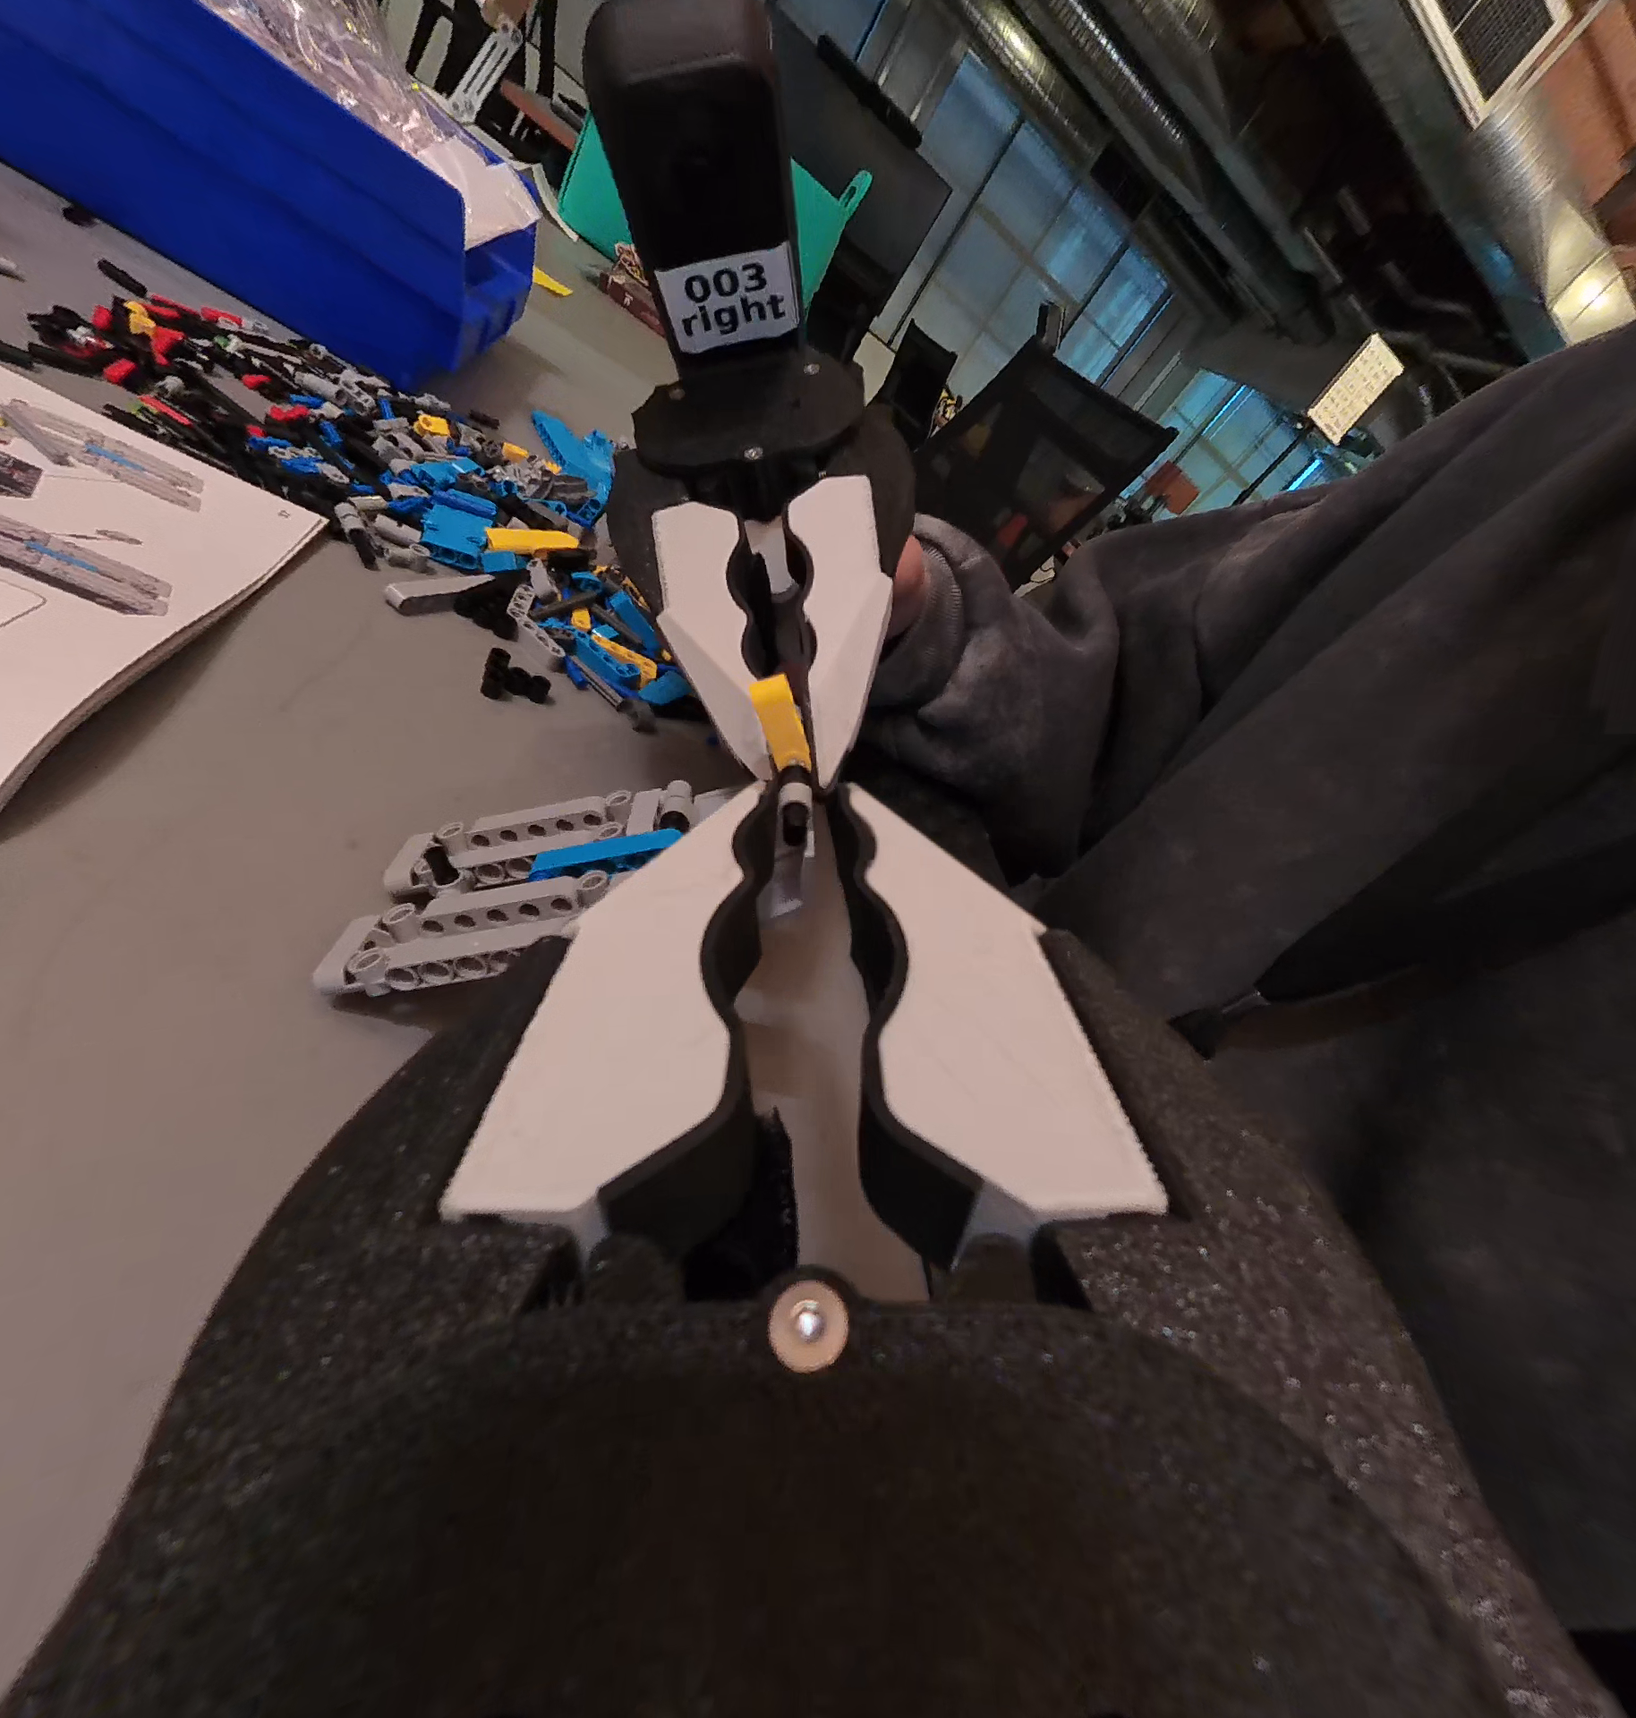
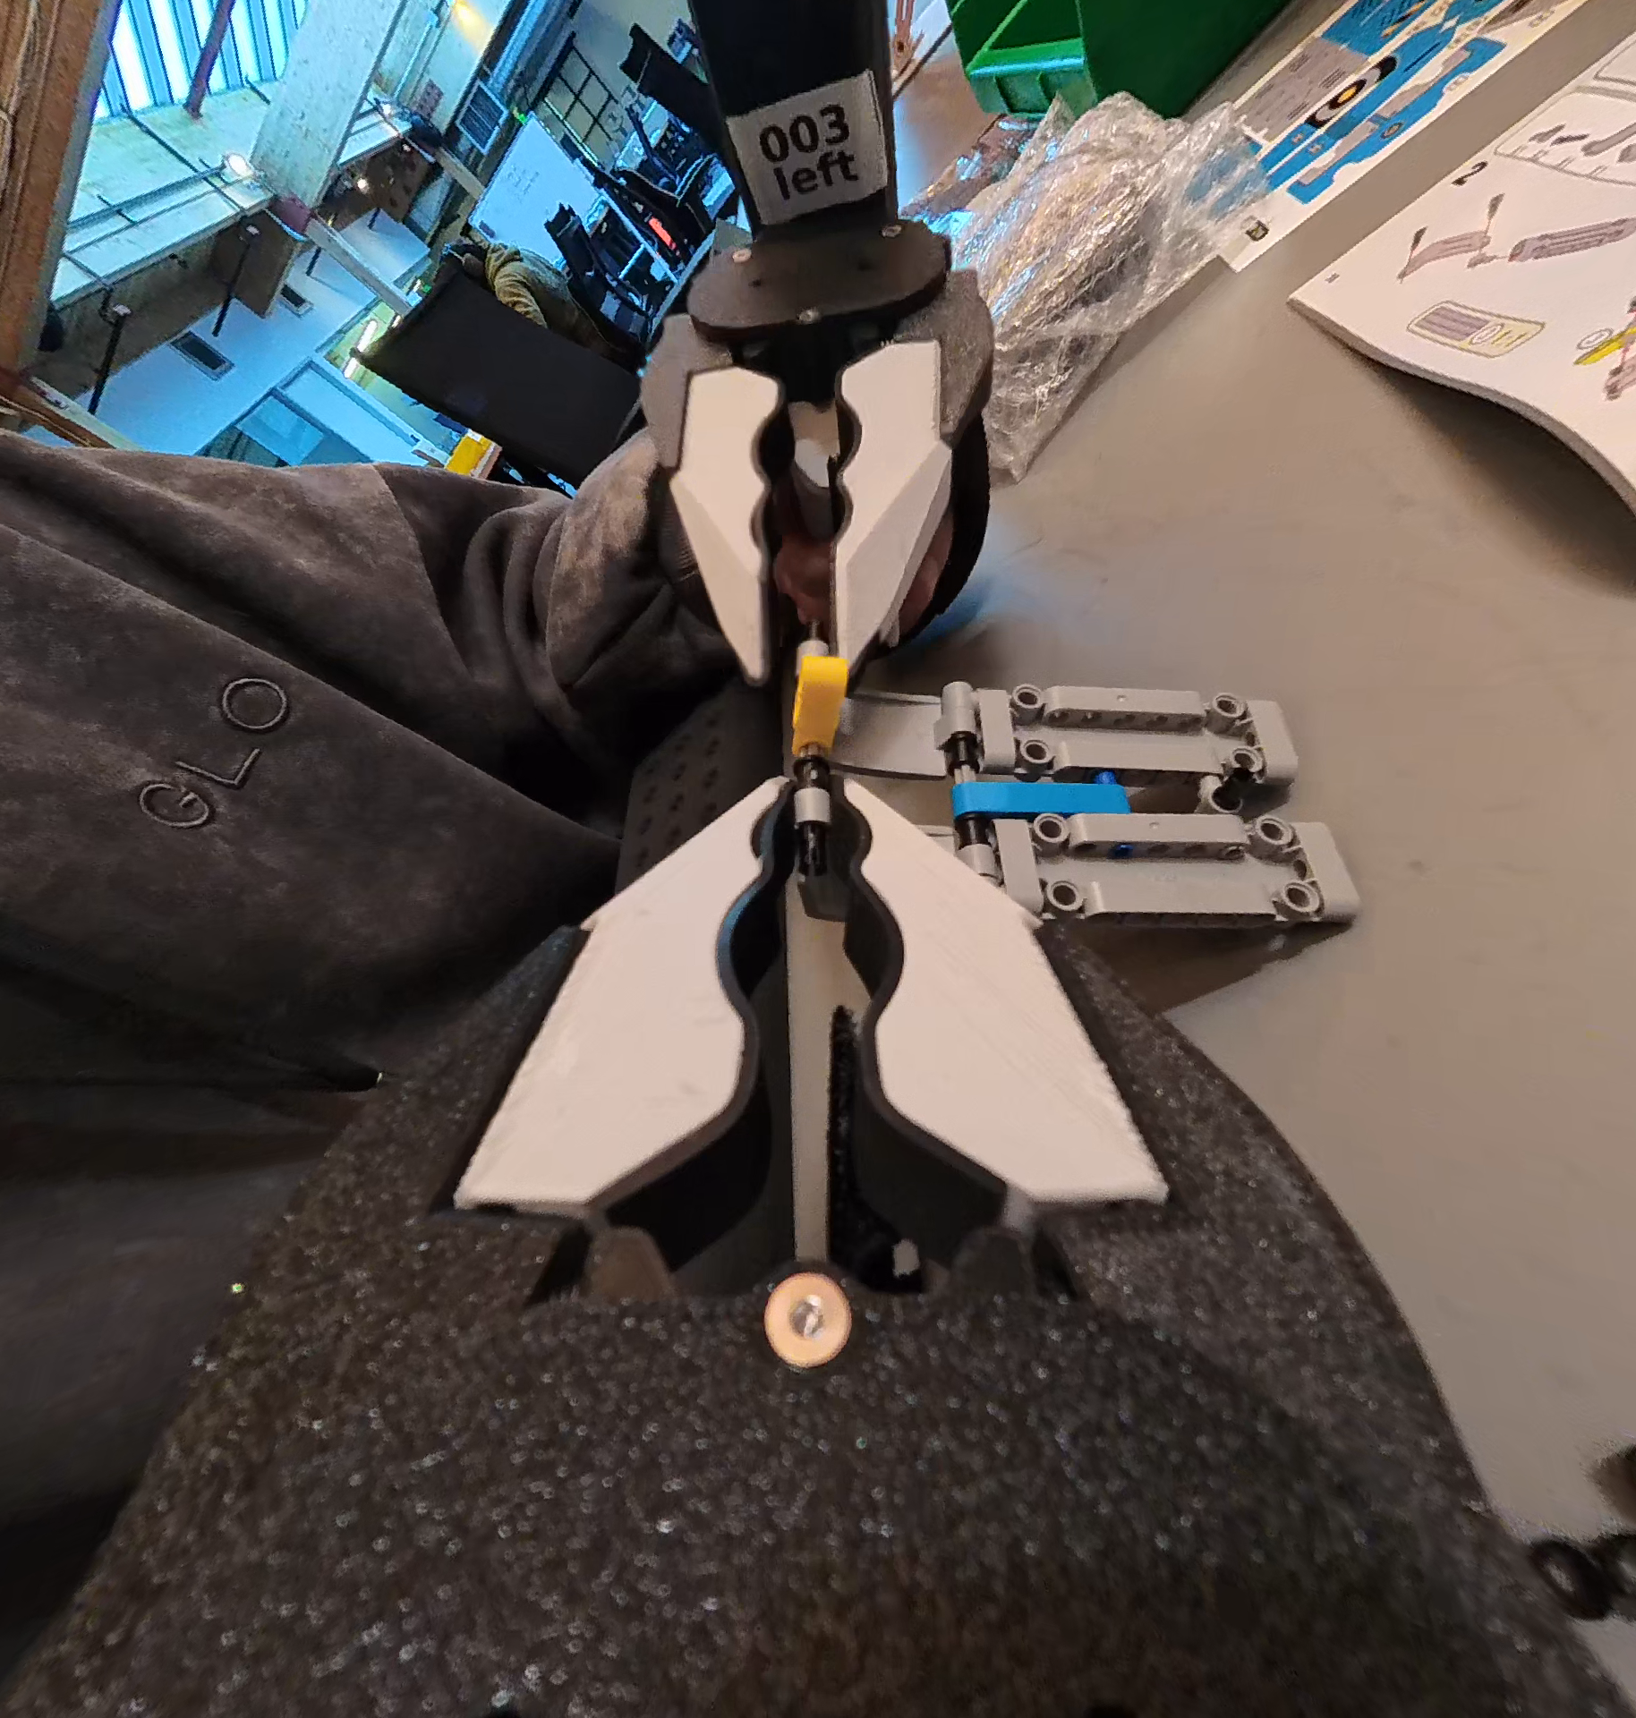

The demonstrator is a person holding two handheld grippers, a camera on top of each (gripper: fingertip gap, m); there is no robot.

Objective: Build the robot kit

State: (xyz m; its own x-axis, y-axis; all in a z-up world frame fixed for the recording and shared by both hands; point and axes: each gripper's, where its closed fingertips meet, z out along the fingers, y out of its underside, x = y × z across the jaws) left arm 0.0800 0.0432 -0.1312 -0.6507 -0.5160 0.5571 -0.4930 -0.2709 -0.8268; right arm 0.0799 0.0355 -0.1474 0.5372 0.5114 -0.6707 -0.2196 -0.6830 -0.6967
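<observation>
Yellow connector [image 1: 777, 720] on axle, perhaps between both grippers.

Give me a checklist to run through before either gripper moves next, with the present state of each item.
1. Is the left gripper closed on the thin black axle? Ok.
2. Is the right gripper closed on the same axle? Ok.
3. Is the yellow plastic connector on the axle between the two sets of tips? Ok.
4. Is the connector fully seated? Cannot tell.
5. Does the grey beam assembly with a blue bar lie flat on the grey table, apart from both grippers? Ok.
</observation>
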